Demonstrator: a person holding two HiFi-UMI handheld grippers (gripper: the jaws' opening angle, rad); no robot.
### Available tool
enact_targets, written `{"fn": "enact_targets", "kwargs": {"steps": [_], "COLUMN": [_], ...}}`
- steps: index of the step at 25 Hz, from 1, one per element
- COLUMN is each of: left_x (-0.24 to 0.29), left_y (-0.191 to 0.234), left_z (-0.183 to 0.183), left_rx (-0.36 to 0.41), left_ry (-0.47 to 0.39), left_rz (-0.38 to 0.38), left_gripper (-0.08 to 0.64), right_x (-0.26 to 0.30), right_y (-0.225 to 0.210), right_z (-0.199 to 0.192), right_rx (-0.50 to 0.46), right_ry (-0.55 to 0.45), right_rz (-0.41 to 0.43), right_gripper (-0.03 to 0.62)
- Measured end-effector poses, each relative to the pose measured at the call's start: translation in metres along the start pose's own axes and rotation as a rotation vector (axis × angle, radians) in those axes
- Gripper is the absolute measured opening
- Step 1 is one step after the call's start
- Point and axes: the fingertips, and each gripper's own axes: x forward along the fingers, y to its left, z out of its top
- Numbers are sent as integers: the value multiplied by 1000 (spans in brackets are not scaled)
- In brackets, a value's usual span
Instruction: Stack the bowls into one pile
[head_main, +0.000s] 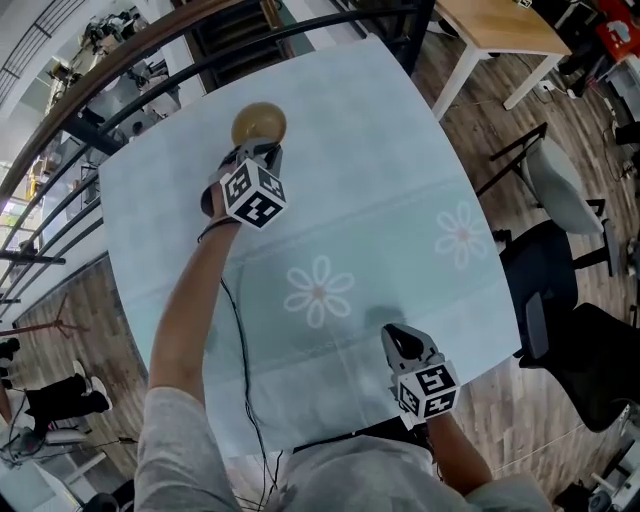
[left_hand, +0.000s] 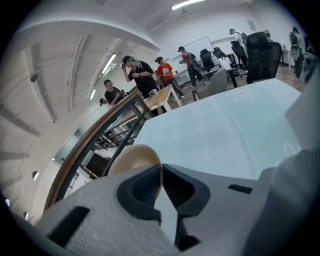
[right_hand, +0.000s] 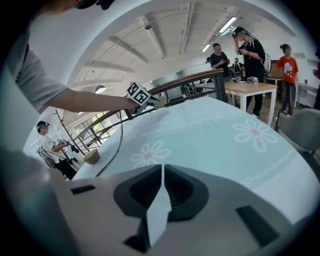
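Observation:
A tan bowl (head_main: 258, 122) is at the far left of the pale blue flowered table (head_main: 400, 180). My left gripper (head_main: 262, 150) is shut on its near rim. In the left gripper view the bowl (left_hand: 131, 159) tilts up to the left, with its rim pinched between the dark pads of the gripper (left_hand: 161, 167). My right gripper (head_main: 398, 335) is near the table's front edge, shut with nothing in it. The right gripper view shows its jaws (right_hand: 163, 167) closed together over bare cloth. A small tan bowl-like thing (right_hand: 91, 156) sits at the table's left edge there.
A dark railing (head_main: 120, 60) runs just past the table's far left side. A wooden table (head_main: 500, 25) and black office chairs (head_main: 560, 290) stand to the right. A black cable (head_main: 240, 340) trails along my left arm. Several people stand in the background.

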Motion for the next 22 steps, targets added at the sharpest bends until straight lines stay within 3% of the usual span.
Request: {"fn": "enact_targets", "kwargs": {"steps": [9, 15, 22], "left_x": [-126, -218, -301], "left_y": [-31, -78, -124], "left_z": [26, 14, -28], "left_rx": [-78, -158, -217], "left_ry": [-3, 16, 144], "left_rz": [65, 95, 181], "left_gripper": [29, 29, 29], "right_x": [-32, -47, -56], "right_y": [21, 34, 47], "right_z": [19, 21, 26], "right_rx": [-83, -123, -167], "right_ry": [-59, -92, -105], "right_rz": [76, 135, 217], "right_gripper": [37, 37, 37]}}
